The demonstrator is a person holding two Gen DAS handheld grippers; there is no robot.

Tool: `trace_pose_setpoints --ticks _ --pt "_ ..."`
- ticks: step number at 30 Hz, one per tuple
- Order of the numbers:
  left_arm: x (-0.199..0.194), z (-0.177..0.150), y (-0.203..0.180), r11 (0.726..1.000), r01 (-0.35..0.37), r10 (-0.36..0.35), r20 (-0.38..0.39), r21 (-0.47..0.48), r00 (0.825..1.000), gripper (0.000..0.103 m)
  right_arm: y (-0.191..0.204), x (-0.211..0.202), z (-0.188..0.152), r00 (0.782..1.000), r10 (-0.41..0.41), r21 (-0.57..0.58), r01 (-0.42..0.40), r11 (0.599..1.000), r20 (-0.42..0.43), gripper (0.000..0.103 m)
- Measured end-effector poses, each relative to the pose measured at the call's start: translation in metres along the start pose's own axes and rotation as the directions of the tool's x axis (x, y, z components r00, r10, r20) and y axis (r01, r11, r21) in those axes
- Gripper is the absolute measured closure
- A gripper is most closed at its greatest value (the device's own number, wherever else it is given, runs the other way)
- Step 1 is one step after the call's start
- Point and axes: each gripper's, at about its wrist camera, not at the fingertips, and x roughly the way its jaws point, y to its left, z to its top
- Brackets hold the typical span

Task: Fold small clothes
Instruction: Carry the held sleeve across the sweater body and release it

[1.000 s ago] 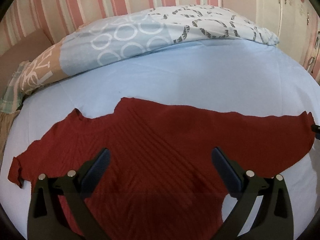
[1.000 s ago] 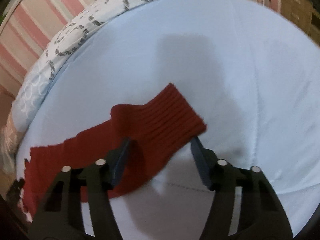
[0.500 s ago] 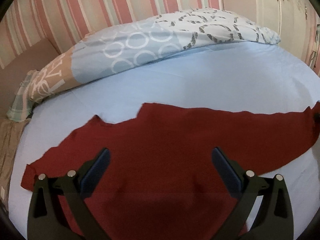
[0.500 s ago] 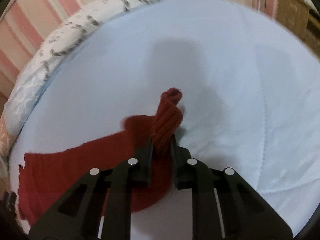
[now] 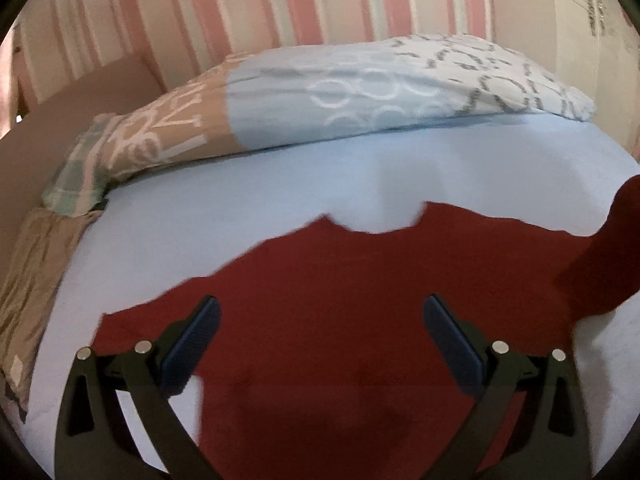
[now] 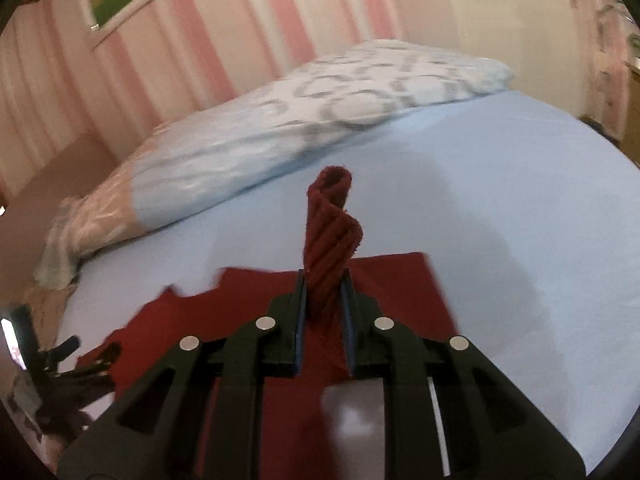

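A dark red knit sweater [image 5: 340, 288] lies spread on the light blue bed sheet [image 5: 240, 204]. My left gripper [image 5: 320, 320] is open, its blue-padded fingers wide apart above the sweater's body, holding nothing. My right gripper [image 6: 324, 300] is shut on the ribbed cuff of the sweater's sleeve [image 6: 330, 216], which sticks up twisted between the fingers, lifted off the sheet. In the left wrist view the raised sleeve [image 5: 608, 248] rises at the far right. The rest of the sweater [image 6: 248, 300] lies flat below the right gripper.
A folded patterned duvet [image 5: 360, 92] lies along the far side of the bed, against a pink striped wall [image 5: 320, 4]. A beige cloth [image 5: 36, 272] lies at the bed's left edge. The left gripper shows in the right wrist view [image 6: 76, 364] at far left.
My right gripper has closed on the sleeve cuff and lifted it up and toward the sweater's body. My left gripper stayed open and drew back slightly over the sweater.
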Motion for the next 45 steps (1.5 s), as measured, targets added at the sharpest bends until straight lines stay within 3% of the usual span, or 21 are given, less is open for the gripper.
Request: trace_pose_setpoints --ticks 4,6,9,14,17,18,19,21,23,26,29,35,38,45 --pt "0.000 -0.004 0.038 0.996 -0.087 0.087 -0.014 -0.002 0.996 0.002 0.070 0.038 -0.017 0.993 0.094 0.007 -0.094 0.996 -0.064 0.087" --pt "-0.001 -0.008 0.057 0.995 -0.095 0.095 -0.020 -0.022 0.995 0.002 0.104 0.063 -0.029 0.988 0.118 0.005 -0.118 0.993 -0.095 0.087" --pt "-0.003 -0.014 0.083 0.990 -0.132 0.131 -0.018 -0.046 0.991 0.002 0.143 0.103 -0.054 0.967 0.177 0.039 -0.173 0.984 -0.181 0.087" --pt "-0.001 -0.027 0.118 0.976 -0.204 0.203 -0.019 -0.080 0.979 0.002 0.192 0.167 -0.102 0.933 0.141 -0.044 -0.165 0.985 -0.331 0.086" --pt "0.006 -0.034 0.122 0.983 -0.169 0.165 -0.055 -0.072 0.985 0.002 0.190 0.177 -0.111 0.903 0.179 -0.024 -0.204 0.979 -0.391 0.073" --pt "0.008 -0.037 0.121 0.986 -0.154 0.150 -0.066 -0.070 0.987 0.002 0.188 0.171 -0.110 0.904 0.192 -0.029 -0.220 0.975 -0.382 0.065" --pt "0.010 -0.040 0.119 0.986 -0.150 0.145 -0.072 -0.073 0.987 0.002 0.186 0.167 -0.107 0.905 0.195 -0.039 -0.226 0.973 -0.377 0.063" --pt "0.015 -0.045 0.118 0.988 -0.120 0.112 -0.086 -0.099 0.990 0.002 0.174 0.157 -0.099 0.889 0.231 -0.025 -0.261 0.965 -0.396 0.054" --pt "0.021 -0.050 0.119 0.986 -0.088 0.075 -0.095 -0.142 0.993 0.002 0.164 0.143 -0.095 0.901 0.224 -0.044 -0.258 0.965 -0.372 0.053" --pt "0.031 -0.058 0.116 0.982 0.000 -0.023 -0.124 -0.188 0.992 0.002 0.139 0.125 -0.090 0.920 0.190 -0.067 -0.226 0.972 -0.342 0.042" --pt "0.041 -0.062 0.098 0.977 0.063 -0.096 -0.154 -0.206 0.983 0.002 0.114 0.115 -0.091 0.930 0.169 -0.063 -0.200 0.978 -0.326 0.042" --pt "0.039 -0.070 0.067 0.988 0.067 -0.089 -0.157 -0.141 0.983 0.002 0.080 0.091 -0.067 0.946 0.235 0.046 -0.231 0.972 -0.221 0.040" --pt "0.040 -0.074 0.062 0.990 0.062 -0.083 -0.161 -0.129 0.984 0.002 0.088 0.093 -0.058 0.950 0.220 0.003 -0.225 0.974 -0.222 0.040" --pt "0.049 -0.073 0.048 0.979 0.119 -0.148 -0.174 -0.167 0.973 0.002 0.074 0.090 -0.067 0.959 0.165 -0.032 -0.177 0.984 -0.231 0.040"
